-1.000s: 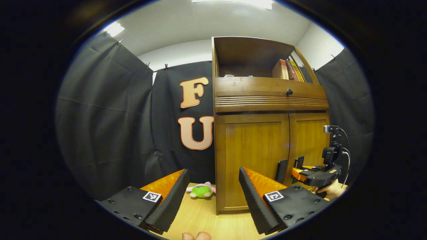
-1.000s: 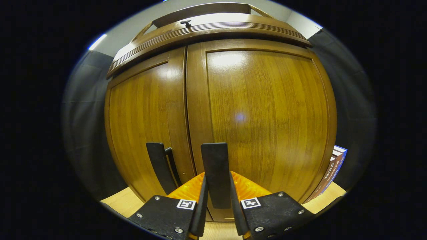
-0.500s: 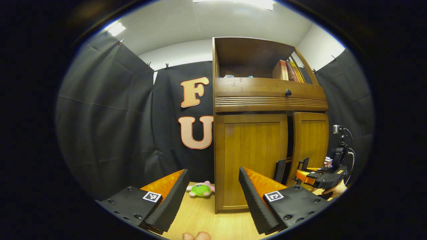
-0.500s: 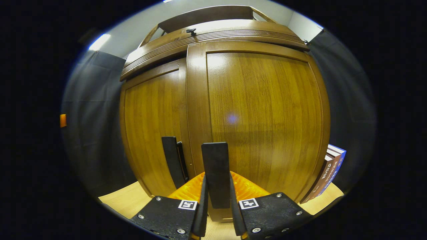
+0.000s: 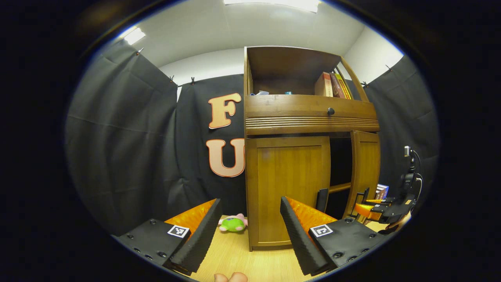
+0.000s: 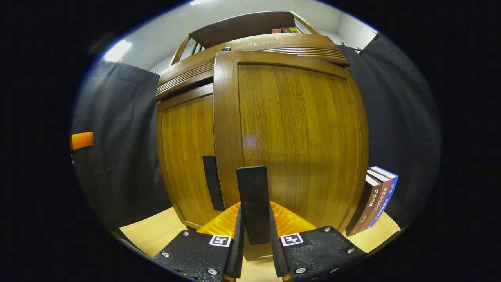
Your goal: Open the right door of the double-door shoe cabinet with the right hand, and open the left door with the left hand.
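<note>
Two brown wooden doors fronted the tall wooden shoe cabinet (image 5: 309, 113): its right door (image 6: 297, 137) stood swung outward from the cabinet, baring a dark interior, while its left door (image 5: 289, 188) lay flush and shut. Right gripper (image 6: 255, 219) was pressed together on the right door's flat black handle (image 6: 253, 199). Left gripper (image 5: 248, 223) hung spread wide, well before the cabinet. Beside the cabinet's foot lay a green-and-pink plush toy (image 5: 233, 223).

Right door (image 5: 366, 164) ajar, left door (image 5: 287, 184) closed
</note>
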{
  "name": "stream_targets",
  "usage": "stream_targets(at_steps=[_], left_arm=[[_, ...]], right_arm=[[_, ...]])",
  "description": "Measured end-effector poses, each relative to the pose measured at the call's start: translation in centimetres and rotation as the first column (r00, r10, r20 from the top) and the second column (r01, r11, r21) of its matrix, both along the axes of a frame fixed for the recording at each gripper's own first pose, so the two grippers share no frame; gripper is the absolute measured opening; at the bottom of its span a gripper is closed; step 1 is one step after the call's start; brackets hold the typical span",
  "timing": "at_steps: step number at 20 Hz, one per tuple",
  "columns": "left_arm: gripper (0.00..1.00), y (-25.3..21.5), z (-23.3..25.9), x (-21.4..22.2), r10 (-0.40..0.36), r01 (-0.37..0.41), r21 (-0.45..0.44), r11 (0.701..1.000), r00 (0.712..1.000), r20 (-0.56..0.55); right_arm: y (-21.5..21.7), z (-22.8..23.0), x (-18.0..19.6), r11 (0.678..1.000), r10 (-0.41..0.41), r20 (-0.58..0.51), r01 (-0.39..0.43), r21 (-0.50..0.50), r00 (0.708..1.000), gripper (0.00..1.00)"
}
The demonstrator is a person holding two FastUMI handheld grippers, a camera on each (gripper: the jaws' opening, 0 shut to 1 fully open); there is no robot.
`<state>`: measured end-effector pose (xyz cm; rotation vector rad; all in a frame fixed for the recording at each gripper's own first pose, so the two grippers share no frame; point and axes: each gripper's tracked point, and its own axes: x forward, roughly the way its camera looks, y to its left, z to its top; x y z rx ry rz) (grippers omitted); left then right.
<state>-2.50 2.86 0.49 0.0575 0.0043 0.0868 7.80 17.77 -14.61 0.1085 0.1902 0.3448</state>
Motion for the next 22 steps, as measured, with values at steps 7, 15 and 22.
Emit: stream_targets(at_steps=[7,15,22], left_arm=[[0.96,-1.5,0.6,-0.8,-0.022,0.022,0.0,1.0,1.0,0.01],[0.95,-4.1,0.9,-1.5,-0.072,0.072,0.0,0.997,0.997,0.007],[0.95,-5.4,0.6,-1.3,-0.1,0.1,-0.027,0.995,0.995,0.0]], right_arm=[[-2.7,1.1,-3.5,1.0,0.004,0.009,-0.004,0.003,1.0,0.3],[-6.3,1.7,-6.3,1.0,-0.023,0.009,0.023,-0.01,1.0,0.3],[-10.2,1.6,-8.4,0.995,-0.089,0.018,0.089,-0.035,0.996,0.26]])
